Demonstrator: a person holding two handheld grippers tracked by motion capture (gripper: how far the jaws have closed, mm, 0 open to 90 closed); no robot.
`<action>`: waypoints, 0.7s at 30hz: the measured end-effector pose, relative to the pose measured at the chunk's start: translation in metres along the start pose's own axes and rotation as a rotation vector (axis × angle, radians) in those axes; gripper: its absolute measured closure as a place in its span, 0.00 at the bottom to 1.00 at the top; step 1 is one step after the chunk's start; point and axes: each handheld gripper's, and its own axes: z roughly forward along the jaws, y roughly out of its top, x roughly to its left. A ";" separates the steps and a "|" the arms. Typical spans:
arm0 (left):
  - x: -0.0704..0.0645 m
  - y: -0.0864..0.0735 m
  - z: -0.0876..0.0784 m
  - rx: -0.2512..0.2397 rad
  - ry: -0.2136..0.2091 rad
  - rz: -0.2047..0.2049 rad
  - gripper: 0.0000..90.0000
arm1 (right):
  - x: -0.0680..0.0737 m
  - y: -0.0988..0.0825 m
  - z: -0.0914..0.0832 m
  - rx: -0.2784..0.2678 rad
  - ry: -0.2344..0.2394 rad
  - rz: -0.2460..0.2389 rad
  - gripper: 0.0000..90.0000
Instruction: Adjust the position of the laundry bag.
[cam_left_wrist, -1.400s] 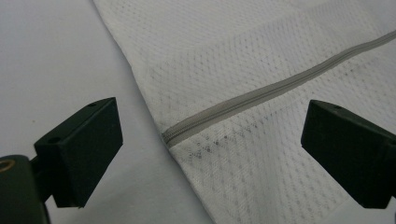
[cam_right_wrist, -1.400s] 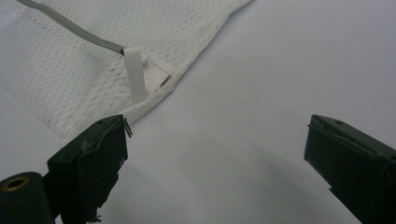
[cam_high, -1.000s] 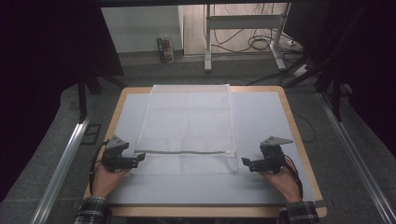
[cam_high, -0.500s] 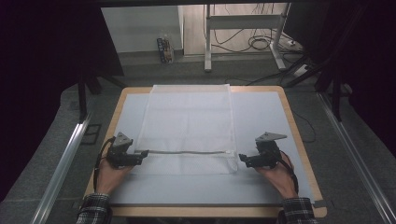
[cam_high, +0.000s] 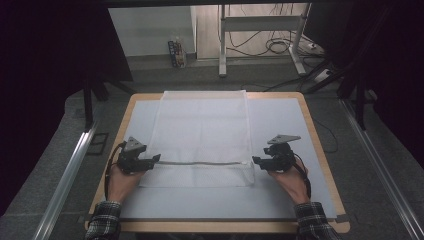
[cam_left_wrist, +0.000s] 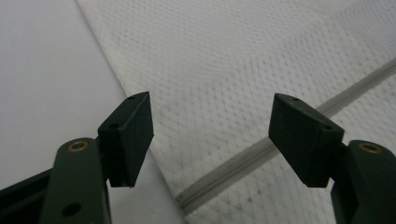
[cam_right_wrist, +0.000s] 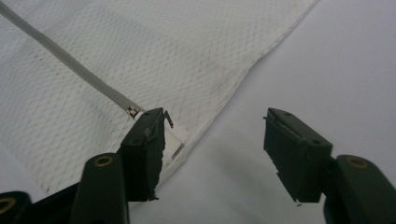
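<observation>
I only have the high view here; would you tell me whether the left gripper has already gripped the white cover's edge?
Observer: Not yet. The left gripper has just been closing, but its jaws stand apart, with the edge of the white mesh cover and its zipper between them, unpressed.
Operator: Thank you. And the right gripper?
Observer: The right gripper has just been closing too. Its jaws are apart, and the cover's edge runs between them.
Operator: Where does the zipper end on that side?
Observer: It ends right beside one jaw's pad, near a small tag at the cover's edge. The other jaw is over the bare mat.
</observation>
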 end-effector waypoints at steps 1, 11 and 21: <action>0.000 0.000 0.000 0.000 0.000 0.000 0.35 | 0.000 0.000 0.000 0.000 0.000 0.000 0.44; 0.013 0.010 0.016 0.018 0.003 -0.036 0.45 | -0.005 0.015 0.022 0.008 -0.003 0.014 0.52; 0.026 0.010 0.024 0.020 0.040 -0.043 0.51 | -0.007 0.026 0.044 0.028 -0.067 -0.029 0.74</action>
